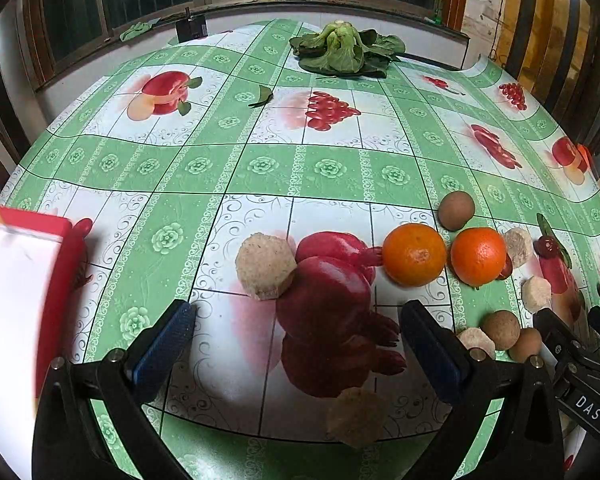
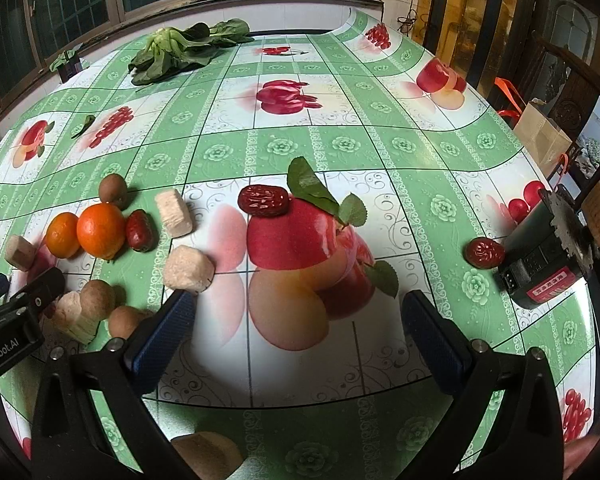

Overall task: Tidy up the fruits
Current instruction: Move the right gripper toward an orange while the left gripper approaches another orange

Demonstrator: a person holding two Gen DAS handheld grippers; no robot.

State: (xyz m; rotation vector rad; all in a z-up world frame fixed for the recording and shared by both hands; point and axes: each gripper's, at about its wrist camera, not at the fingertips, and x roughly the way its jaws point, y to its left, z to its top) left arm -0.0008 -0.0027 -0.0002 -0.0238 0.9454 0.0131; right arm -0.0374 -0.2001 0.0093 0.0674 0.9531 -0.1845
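Green-and-white oilcloth printed with fruit covers the worktop (image 1: pixel 204 168). Left tongs (image 1: pixel 296 332) and right tongs (image 2: pixel 296 320) both hover spread wide with nothing between the blue pads. Two oranges (image 1: pixel 414 254) (image 1: pixel 478 256) sit side by side near the worktop's right edge in the left view, with three brown round fruits (image 1: pixel 456 210) (image 1: pixel 500 330) (image 1: pixel 526 344) around them. Three red dates show in the right view (image 2: pixel 264 200) (image 2: pixel 140 230) (image 2: pixel 485 253), the last just beside a green battery pack (image 2: pixel 540 256). Pale beige blocks lie scattered; I count five in the left view, one being (image 1: pixel 265 266). A leafy green vegetable (image 1: pixel 346 50) lies at the far edge, and a red-rimmed white tray (image 1: pixel 60 264) at the left edge.
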